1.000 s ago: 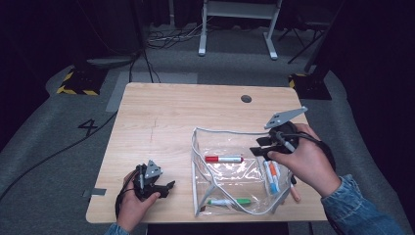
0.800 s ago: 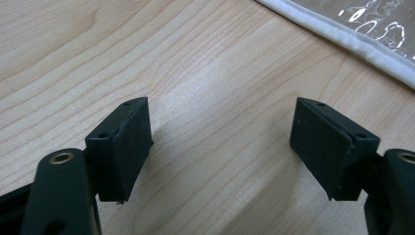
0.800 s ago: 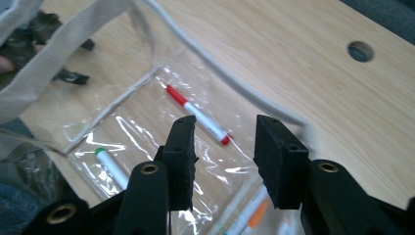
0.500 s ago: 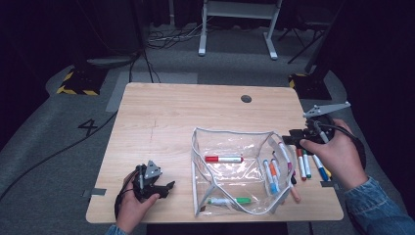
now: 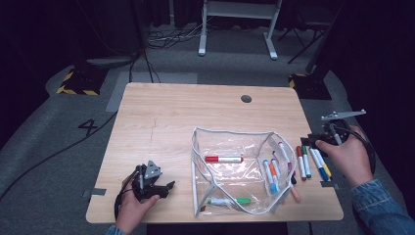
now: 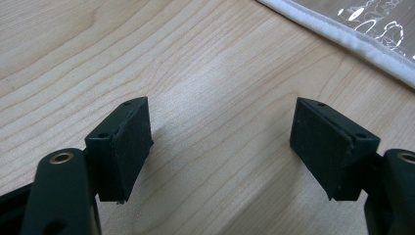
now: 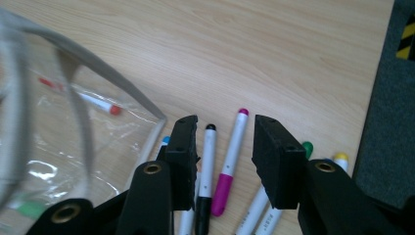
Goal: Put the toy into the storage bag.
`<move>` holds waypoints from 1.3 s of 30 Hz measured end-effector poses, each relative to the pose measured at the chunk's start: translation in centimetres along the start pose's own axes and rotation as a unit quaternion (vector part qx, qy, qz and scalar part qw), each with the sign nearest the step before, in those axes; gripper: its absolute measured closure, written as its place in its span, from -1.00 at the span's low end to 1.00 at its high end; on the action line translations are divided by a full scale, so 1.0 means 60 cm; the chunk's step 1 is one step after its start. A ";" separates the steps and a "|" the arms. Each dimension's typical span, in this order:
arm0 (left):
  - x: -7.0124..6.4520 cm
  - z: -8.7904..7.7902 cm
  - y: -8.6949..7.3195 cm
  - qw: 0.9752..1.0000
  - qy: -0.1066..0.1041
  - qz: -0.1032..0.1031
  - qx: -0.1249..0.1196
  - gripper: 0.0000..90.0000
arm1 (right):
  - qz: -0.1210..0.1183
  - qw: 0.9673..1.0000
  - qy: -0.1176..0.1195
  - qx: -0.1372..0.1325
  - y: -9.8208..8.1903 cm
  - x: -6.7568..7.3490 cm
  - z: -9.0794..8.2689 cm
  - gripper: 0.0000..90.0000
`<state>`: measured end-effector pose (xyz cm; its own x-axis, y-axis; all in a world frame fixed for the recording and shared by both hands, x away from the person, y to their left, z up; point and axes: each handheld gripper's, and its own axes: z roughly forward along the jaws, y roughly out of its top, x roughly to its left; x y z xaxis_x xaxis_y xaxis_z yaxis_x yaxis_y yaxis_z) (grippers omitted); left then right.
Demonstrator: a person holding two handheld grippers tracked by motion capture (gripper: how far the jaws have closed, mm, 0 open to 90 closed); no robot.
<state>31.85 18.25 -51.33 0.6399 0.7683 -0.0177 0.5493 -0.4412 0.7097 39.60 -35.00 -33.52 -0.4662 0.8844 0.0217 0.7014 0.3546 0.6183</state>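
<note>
Light wooden table [image 5: 186, 127]: work surface under both grippers.

Clear plastic pouch with white piped rim [image 5: 230, 169]: lies to the left of the right gripper [image 5: 327, 140], its mouth toward that gripper. Red and green markers already inside.

Loose row of white-barrelled markers [image 5: 311, 161]: directly beneath and ahead of the right gripper. Magenta-capped marker [image 7: 229, 164] sits between its jaws, black-capped marker [image 7: 205, 171] just beside the left jaw.

Right gripper: jaws at medium gap, just been closing, straddling the magenta marker; pads not yet pressing.

Left gripper [image 6: 220, 147]: jaws wide apart, nothing between, resting on bare table; pouch rim ahead to its right.

Judgement: lower squarely, centre on the magenta barrel alone, keep the left jaw clear of the black neighbour, close at mid-barrel so it stays level.
</note>
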 end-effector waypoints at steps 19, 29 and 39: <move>-0.003 -0.002 -0.003 1.000 0.005 -0.006 0.008 -0.66 | 0.078 0.994 -0.039 0.064 -0.095 -0.084 0.129 0.36; -0.003 -0.002 -0.004 1.000 0.006 -0.007 0.008 -0.67 | 0.108 0.989 -0.050 0.084 -0.127 -0.110 0.168 0.40; -0.003 -0.003 -0.004 1.000 0.007 -0.005 0.009 -0.67 | 0.129 0.983 -0.066 0.114 -0.134 -0.111 0.185 0.70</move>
<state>31.52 18.29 -51.38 0.6265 0.7793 -0.0153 0.5655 -0.4409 0.6970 43.05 -40.39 -47.37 -0.1947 0.9799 0.0433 0.8968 0.1599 0.4126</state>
